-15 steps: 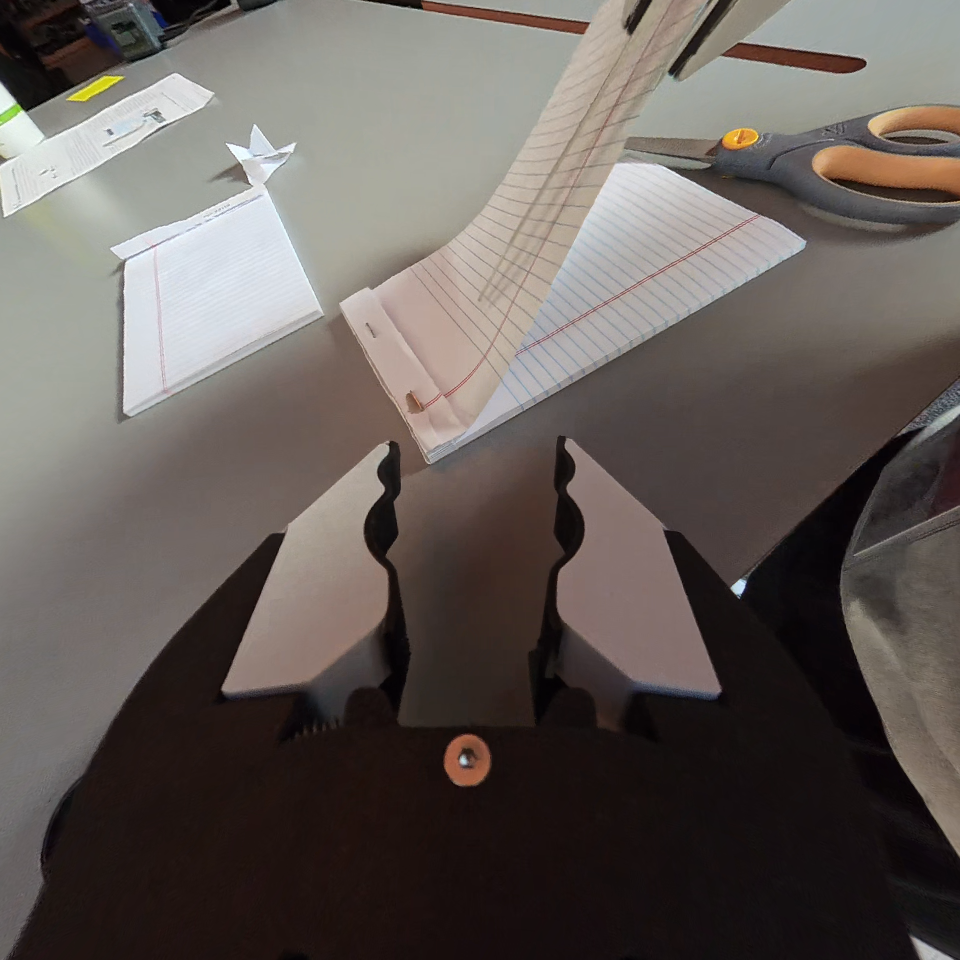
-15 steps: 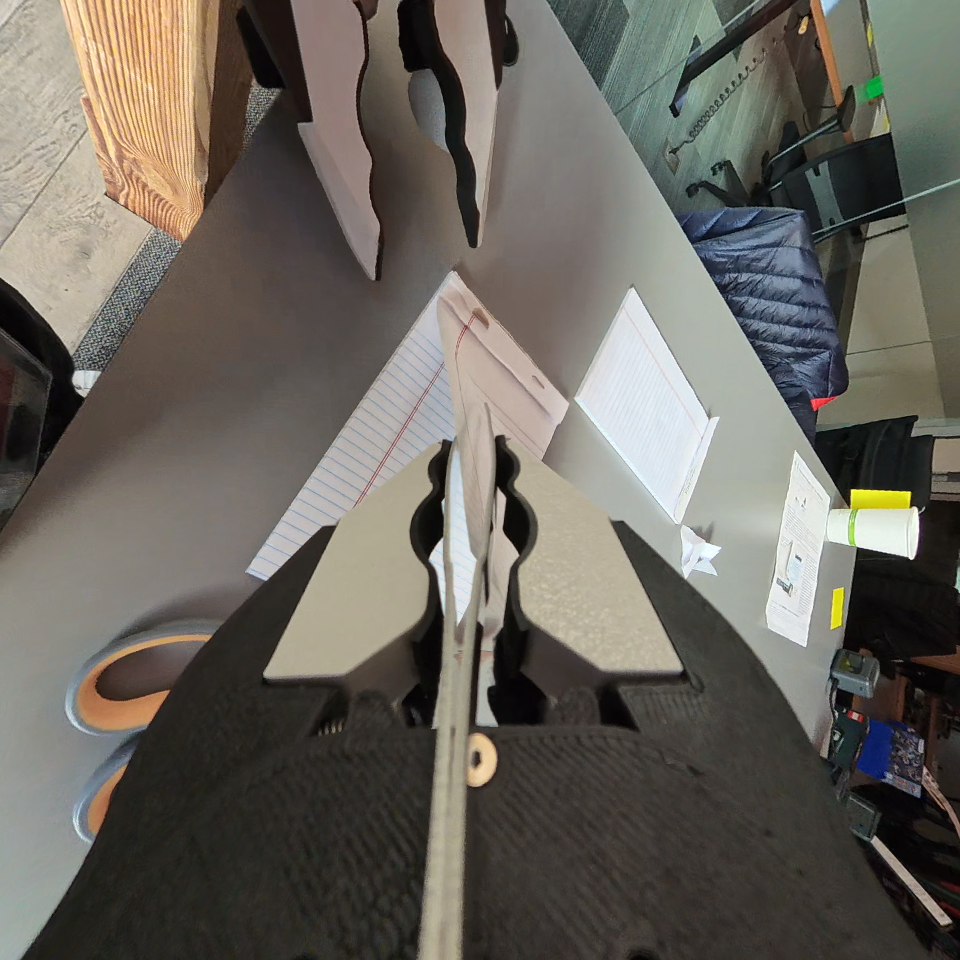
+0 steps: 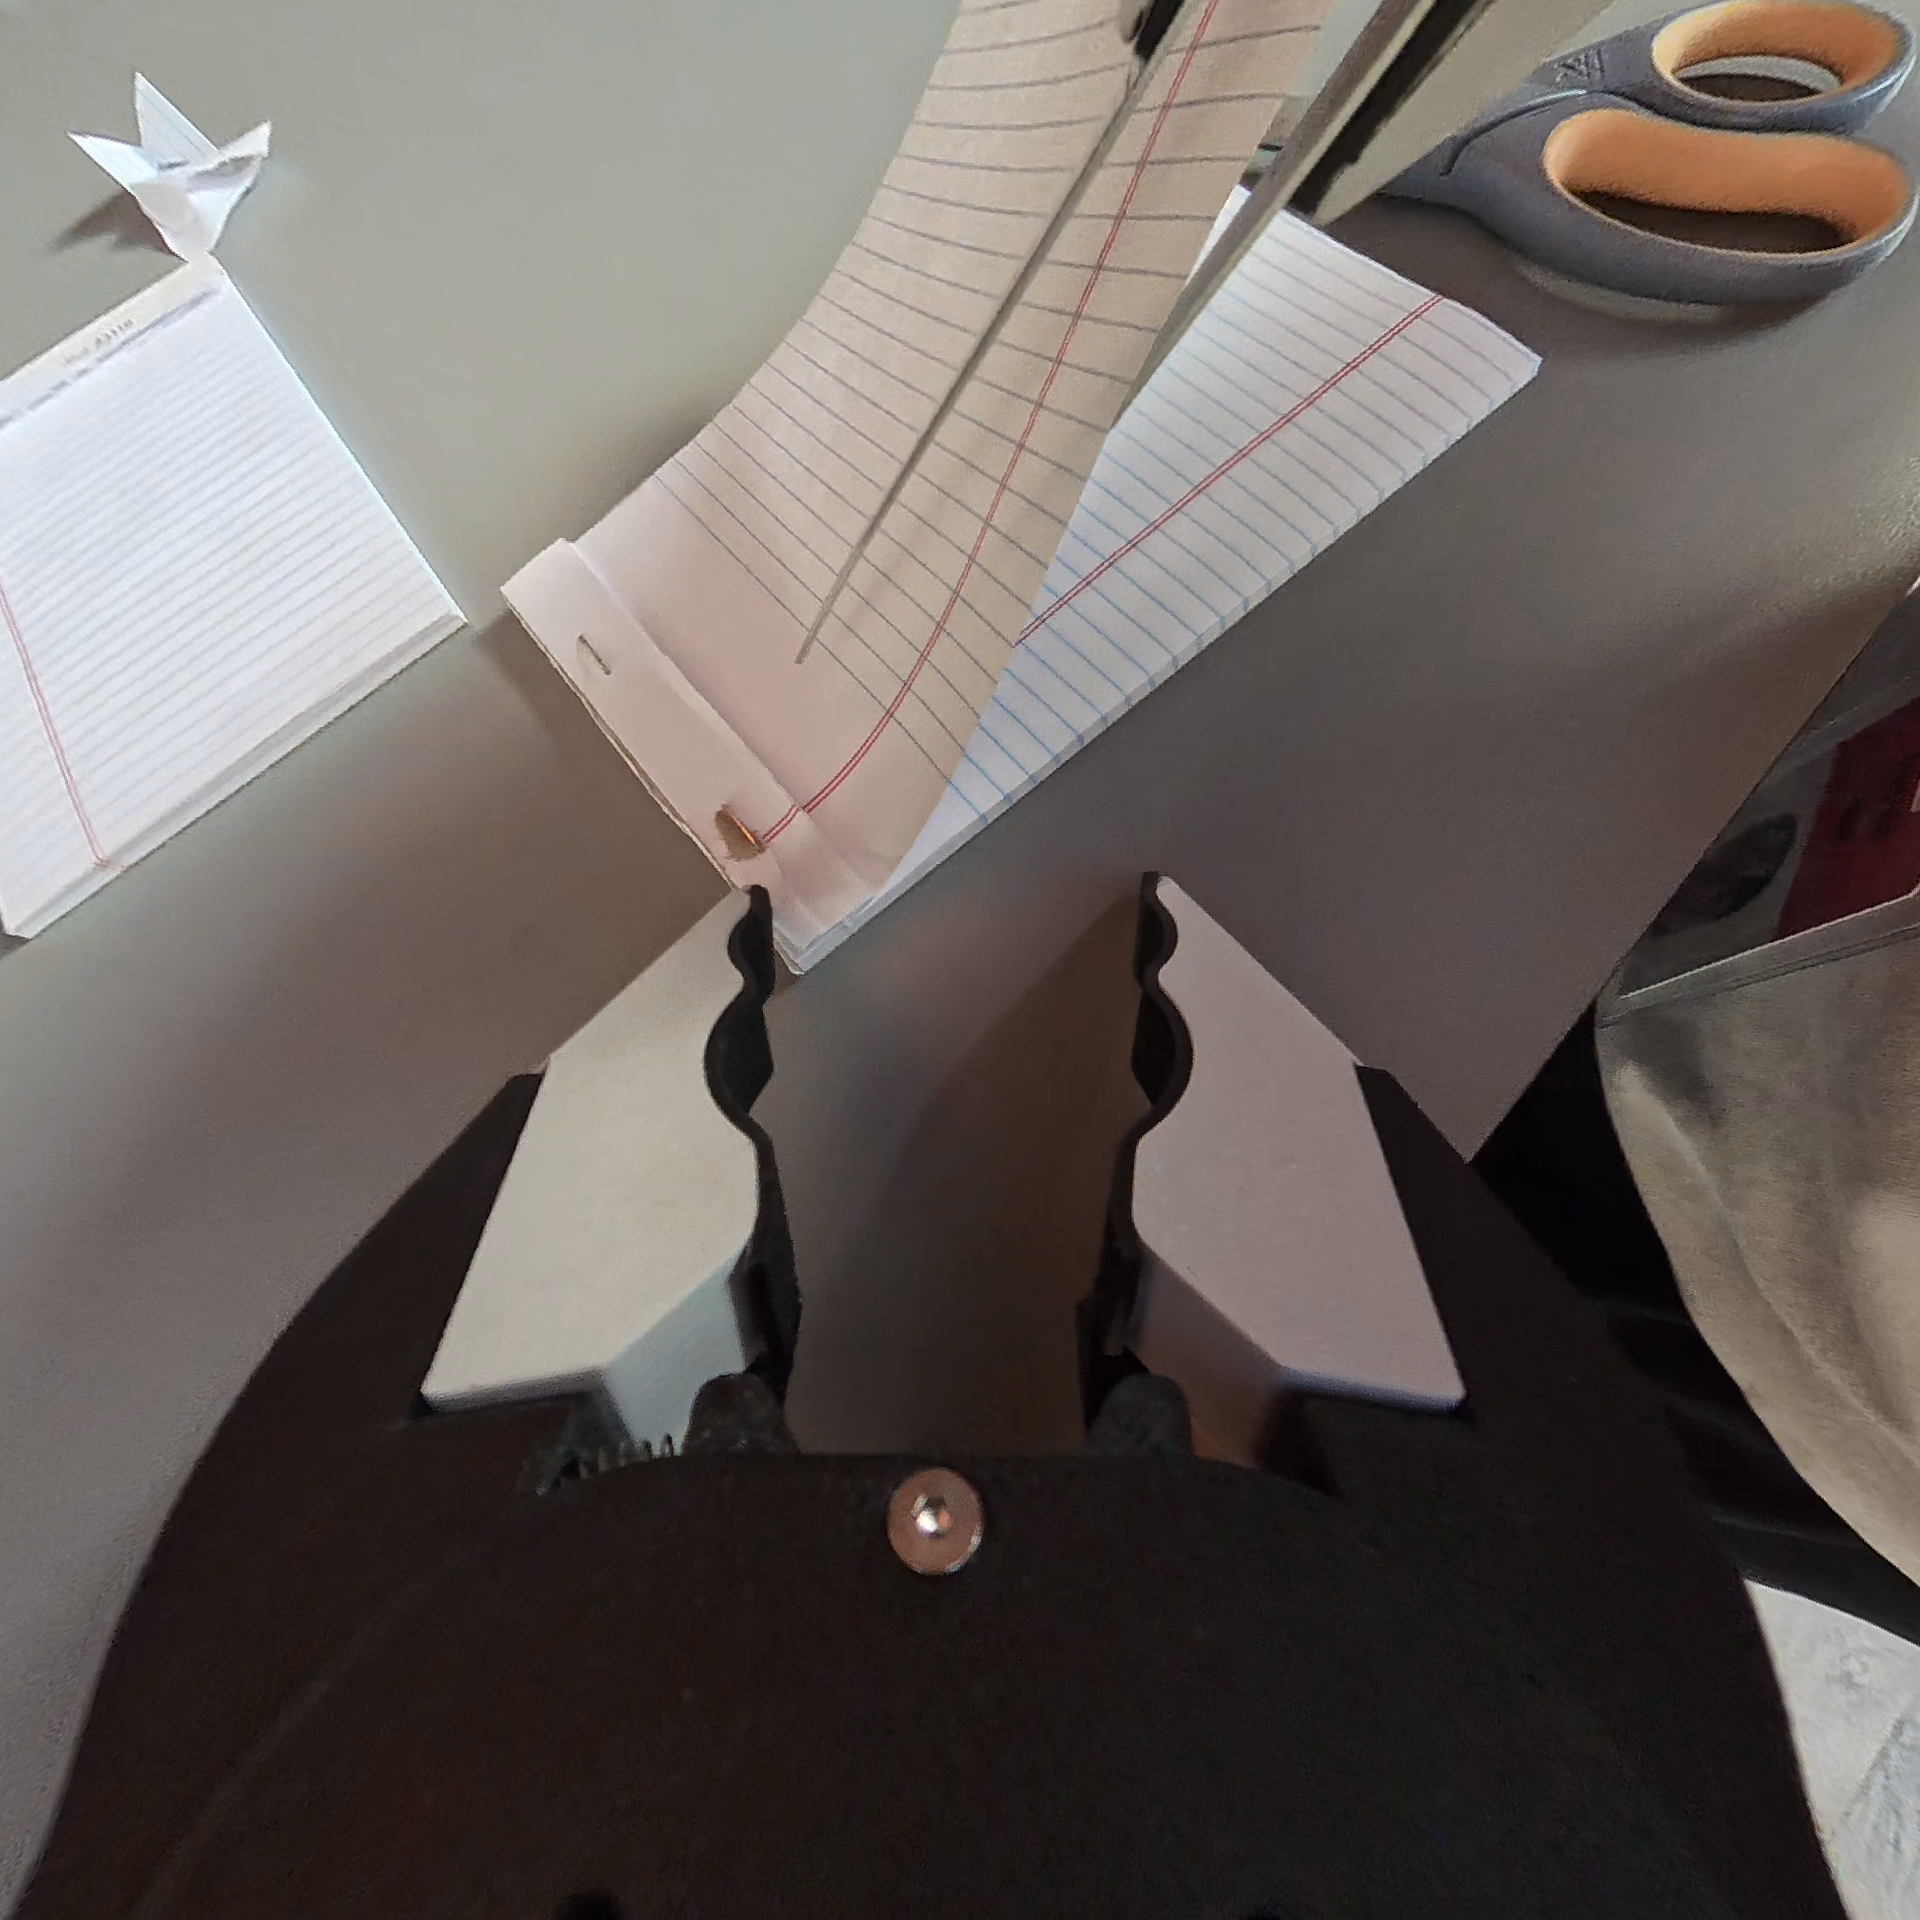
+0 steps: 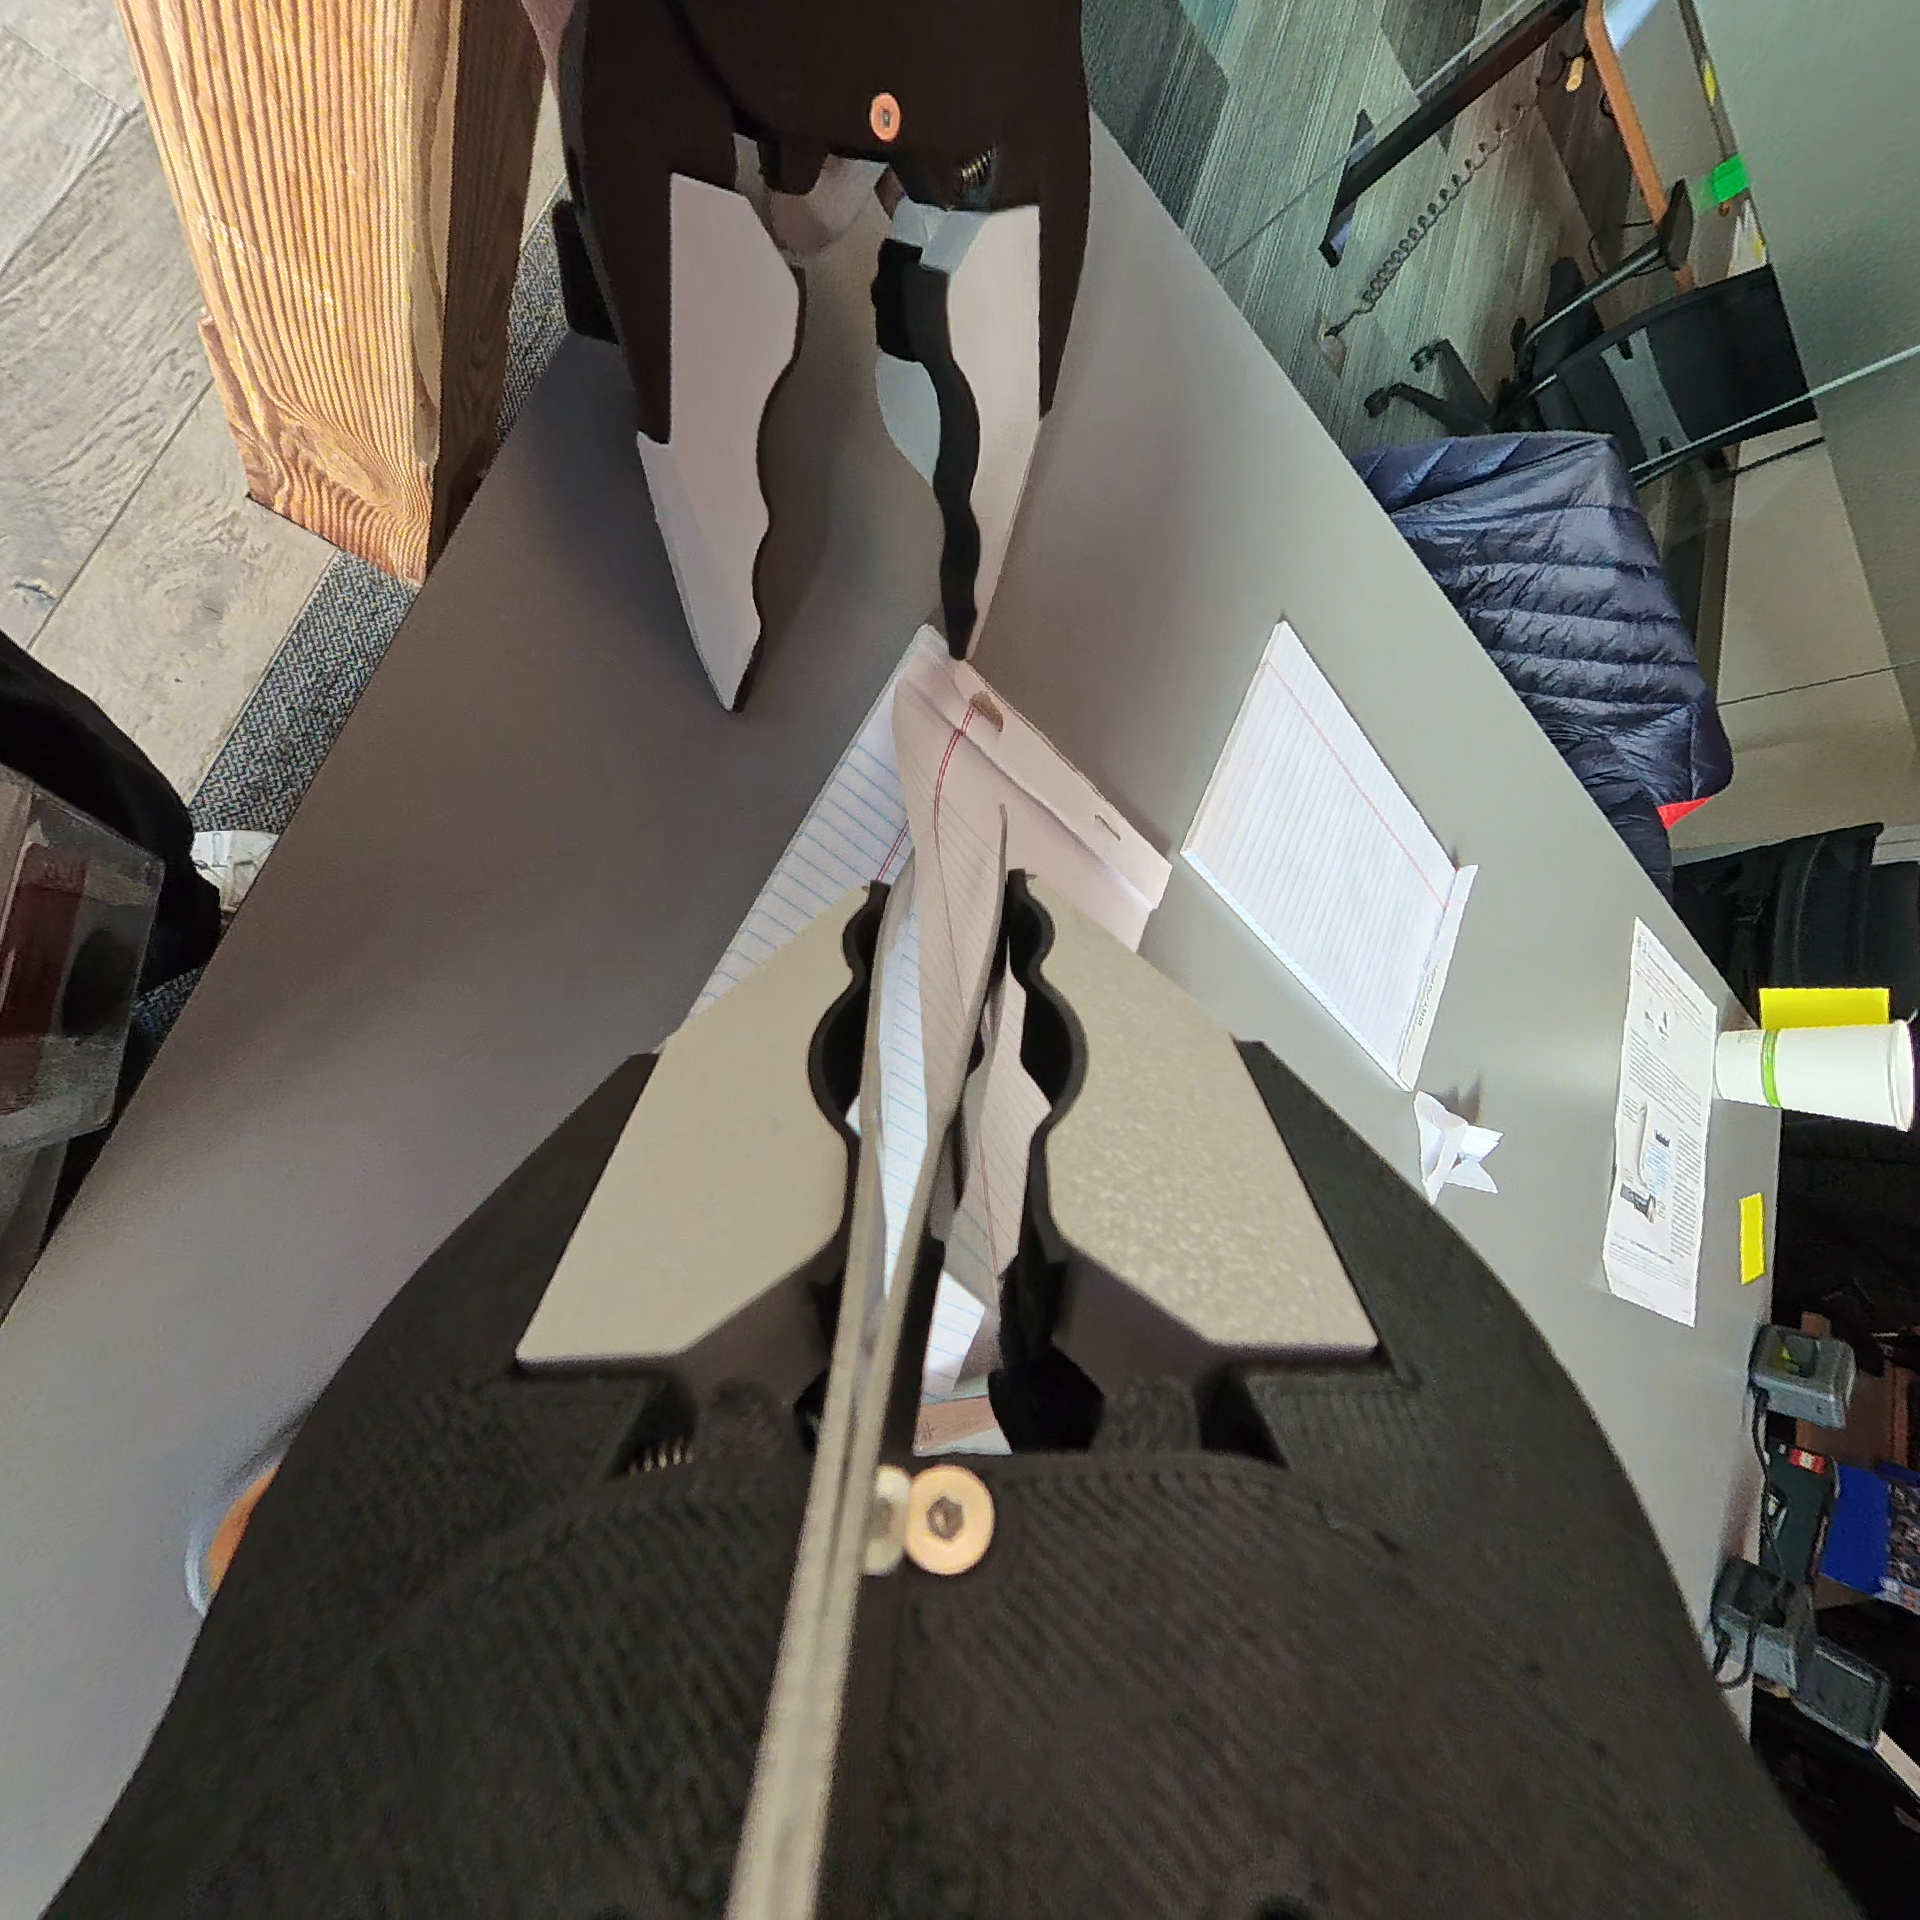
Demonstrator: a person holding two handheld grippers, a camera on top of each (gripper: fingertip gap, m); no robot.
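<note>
A white lined notepad point(image 3: 1247, 468) lies on the grey table point(image 3: 1455, 727), its stapled binding strip point(image 3: 644, 707) towards me. My left gripper point(image 3: 951, 894) is open and empty, low over the table. Its left fingertip point(image 3: 753, 904) is at the pad's near bound corner. My right gripper point(image 4: 953, 888) is shut on the pad's top sheet point(image 4: 951, 935) and holds it lifted and curved, still joined at the binding. The lifted sheet point(image 3: 935, 416) rises to the top of the left wrist view. A thin grey strip point(image 4: 831, 1455) runs edge-on between the right fingers.
A second lined pad point(image 3: 187, 582) lies left, with a small folded paper piece point(image 3: 177, 177) beyond it. Grey and orange scissors point(image 3: 1714, 177) lie at far right. A paper cup point(image 4: 1818, 1070) and printed sheet point(image 4: 1662, 1112) sit farther off. A person's grey garment point(image 3: 1766, 1195) is at the table's right edge. My hands' fingertips stand some 10 cm from each other.
My left gripper has moved forward to the pad's bound corner, still open. My right gripper keeps the sheet lifted.
</note>
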